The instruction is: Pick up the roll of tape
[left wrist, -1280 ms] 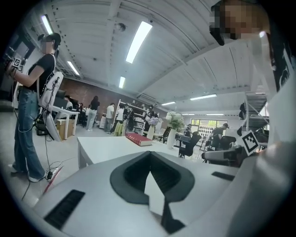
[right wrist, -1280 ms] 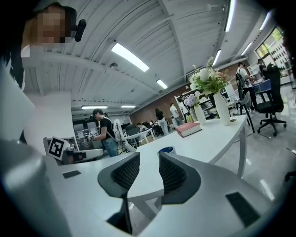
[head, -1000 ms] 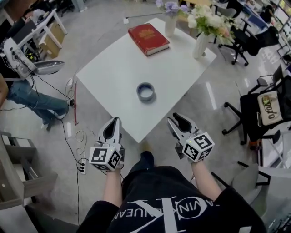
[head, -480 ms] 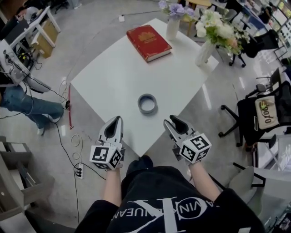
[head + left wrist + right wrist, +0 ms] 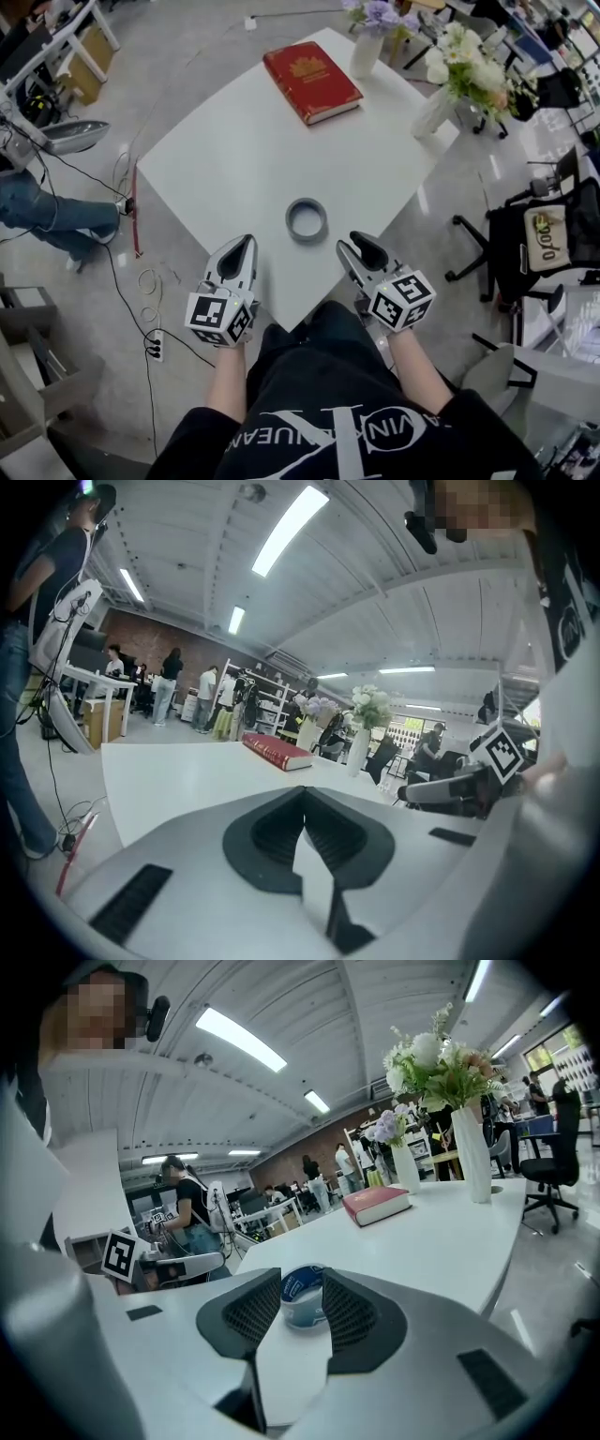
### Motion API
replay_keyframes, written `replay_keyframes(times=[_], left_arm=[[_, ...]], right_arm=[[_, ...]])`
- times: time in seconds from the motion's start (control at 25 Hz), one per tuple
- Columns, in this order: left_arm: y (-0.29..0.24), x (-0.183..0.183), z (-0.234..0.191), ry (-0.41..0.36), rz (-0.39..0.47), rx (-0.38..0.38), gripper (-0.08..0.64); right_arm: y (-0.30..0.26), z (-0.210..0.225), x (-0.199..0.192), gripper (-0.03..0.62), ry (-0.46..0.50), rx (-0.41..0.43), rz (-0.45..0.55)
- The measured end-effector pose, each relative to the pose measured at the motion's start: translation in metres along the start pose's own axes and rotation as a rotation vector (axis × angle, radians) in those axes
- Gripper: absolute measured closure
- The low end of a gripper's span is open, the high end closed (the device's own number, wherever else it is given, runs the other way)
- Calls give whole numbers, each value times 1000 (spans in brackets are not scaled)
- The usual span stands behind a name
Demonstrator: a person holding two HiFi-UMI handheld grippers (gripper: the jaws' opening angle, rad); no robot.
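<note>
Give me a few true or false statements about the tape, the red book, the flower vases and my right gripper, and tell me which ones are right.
1. The roll of tape lies flat on the white table. True.
2. The red book touches the tape. False: it lies well apart, toward the table's far corner.
3. The right gripper holds the tape. False: its jaws are opening with nothing between them, and the tape lies ahead, untouched.
4. A vase of purple flowers and a vase of white flowers both stand on the table. True.

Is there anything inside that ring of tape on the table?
Only the white table shows through the hole of the roll of tape; nothing lies inside. The tabletop right under the ring itself is covered.
</note>
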State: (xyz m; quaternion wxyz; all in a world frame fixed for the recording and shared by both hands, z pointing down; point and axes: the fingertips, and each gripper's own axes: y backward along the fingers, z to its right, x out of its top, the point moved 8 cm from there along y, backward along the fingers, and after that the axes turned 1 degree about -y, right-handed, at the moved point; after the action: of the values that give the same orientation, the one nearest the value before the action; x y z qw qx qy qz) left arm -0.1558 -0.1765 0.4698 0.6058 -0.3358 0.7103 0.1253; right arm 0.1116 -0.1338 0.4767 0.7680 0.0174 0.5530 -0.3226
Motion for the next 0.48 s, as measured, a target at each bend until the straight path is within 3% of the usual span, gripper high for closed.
replay_keyframes(times=[0.48], left_arm=[[-26,-10,-5,18,-60,79,558]], right_arm=[[-54,26,1,448,-16,101,-139]])
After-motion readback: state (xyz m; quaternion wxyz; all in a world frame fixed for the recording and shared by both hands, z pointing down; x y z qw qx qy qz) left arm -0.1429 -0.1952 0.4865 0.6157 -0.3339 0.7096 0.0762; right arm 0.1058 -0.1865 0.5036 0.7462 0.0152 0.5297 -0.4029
